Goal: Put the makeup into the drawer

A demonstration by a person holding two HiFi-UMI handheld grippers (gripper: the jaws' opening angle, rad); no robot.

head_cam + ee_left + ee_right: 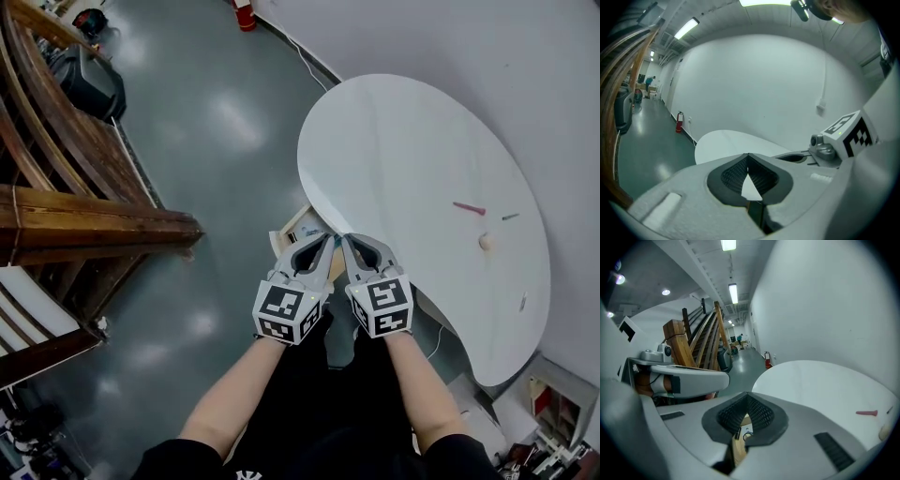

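Note:
On the white round table point(403, 150) lie a thin pink stick point(469, 208), a short green stick point(510, 217) and a small beige round piece point(486, 242); the pink stick point(866, 413) also shows in the right gripper view. A light wooden drawer point(298, 225) stands open under the table's near edge. My left gripper point(327, 240) and right gripper point(348, 241) are held side by side in the air above the drawer, well short of the makeup. Both are shut with nothing between the pads: left gripper point(748, 155), right gripper point(747, 395).
Wooden rails and beams point(84, 216) fill the left side, with a black bag point(89, 84) beyond them. A red fire extinguisher point(244, 14) stands by the far wall, and a cable runs along the wall. A small shelf unit point(553, 403) sits at the lower right.

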